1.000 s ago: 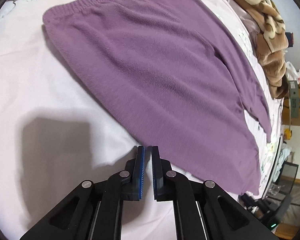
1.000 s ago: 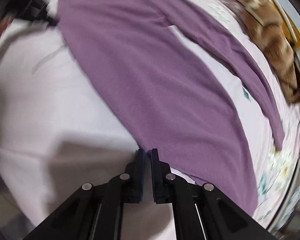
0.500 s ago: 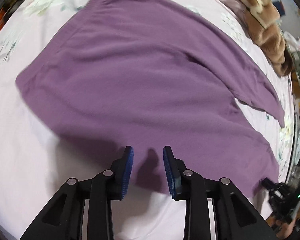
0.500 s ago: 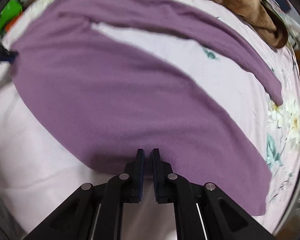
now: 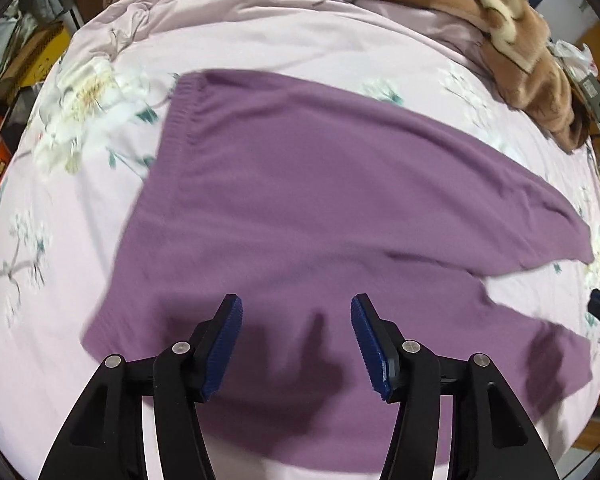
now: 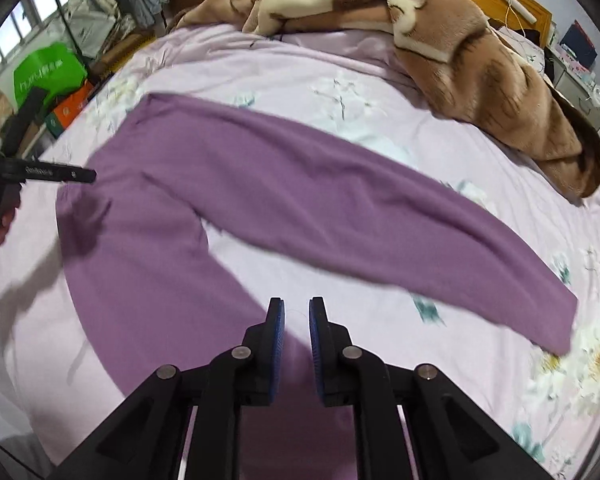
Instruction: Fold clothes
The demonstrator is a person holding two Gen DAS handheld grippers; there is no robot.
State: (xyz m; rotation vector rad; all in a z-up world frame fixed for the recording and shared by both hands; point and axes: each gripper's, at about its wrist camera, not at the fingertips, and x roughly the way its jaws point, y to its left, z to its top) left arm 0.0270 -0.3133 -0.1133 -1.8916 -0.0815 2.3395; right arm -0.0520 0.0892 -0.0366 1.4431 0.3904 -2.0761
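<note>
Purple trousers [image 6: 228, 216] lie spread flat on the floral-sheeted bed [image 6: 284, 76], legs splayed apart, as the left gripper [image 5: 296, 342], shut a second ago, hangs wide open and empty above the waist end, while the right gripper [image 6: 296, 334], now slightly parted, holds nothing.

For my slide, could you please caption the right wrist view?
Open right gripper above purple trousers spread on a floral bedsheet.

Purple fleece trousers [image 6: 228, 200] flat on the bedsheet [image 6: 292, 68], legs apart
</note>
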